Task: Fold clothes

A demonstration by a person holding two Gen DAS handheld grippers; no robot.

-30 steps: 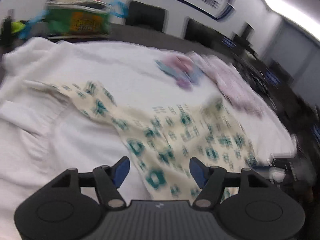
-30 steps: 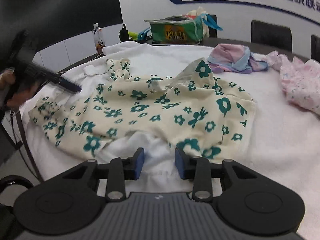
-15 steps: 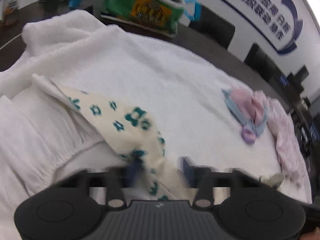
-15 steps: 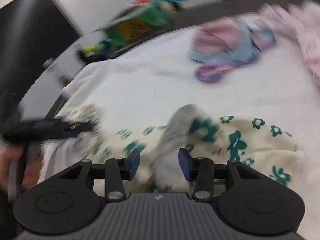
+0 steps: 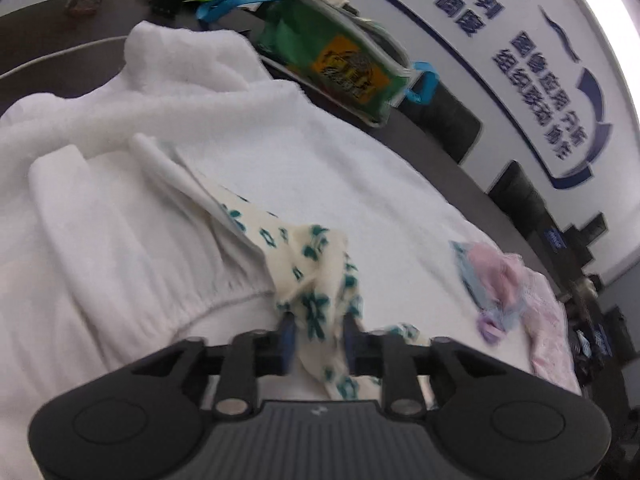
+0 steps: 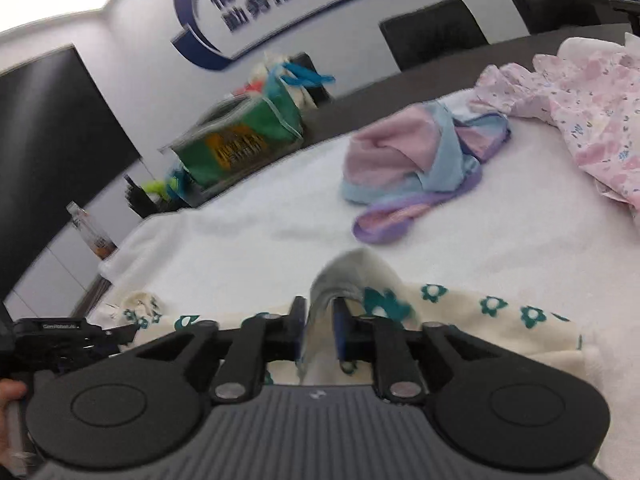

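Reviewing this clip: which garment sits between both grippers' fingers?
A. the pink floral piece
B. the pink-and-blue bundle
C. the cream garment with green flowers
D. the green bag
C: the cream garment with green flowers runs between the left gripper and the right gripper.

The left gripper (image 5: 316, 334), whose jaws have just been opening, has bunched cream floral cloth (image 5: 316, 280) between its blue pads. A pink and blue garment (image 5: 494, 280) lies near the white towel's (image 5: 340, 168) right edge, a green bag (image 5: 340, 64) beyond its far edge.
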